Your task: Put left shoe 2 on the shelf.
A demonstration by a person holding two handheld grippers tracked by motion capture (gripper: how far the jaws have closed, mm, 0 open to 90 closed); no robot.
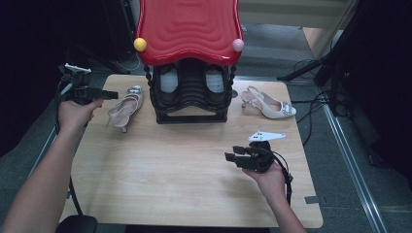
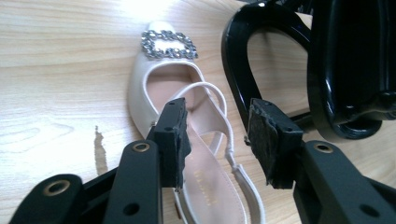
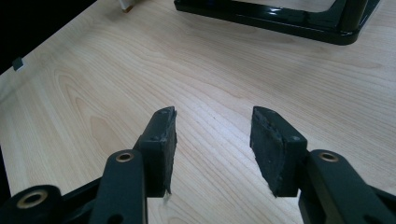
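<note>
At the left of the high view, the left gripper hangs just beside a cream slingback shoe lying on the wooden table; its jaws stand apart over the shoe's strap and insole, gripping nothing. The shoe's jewelled buckle sits at the top centre of the left gripper view. A second cream shoe lies at the right, past the black rack with its red top. Lower right, the right gripper hovers above bare wood, jaws apart and empty.
</note>
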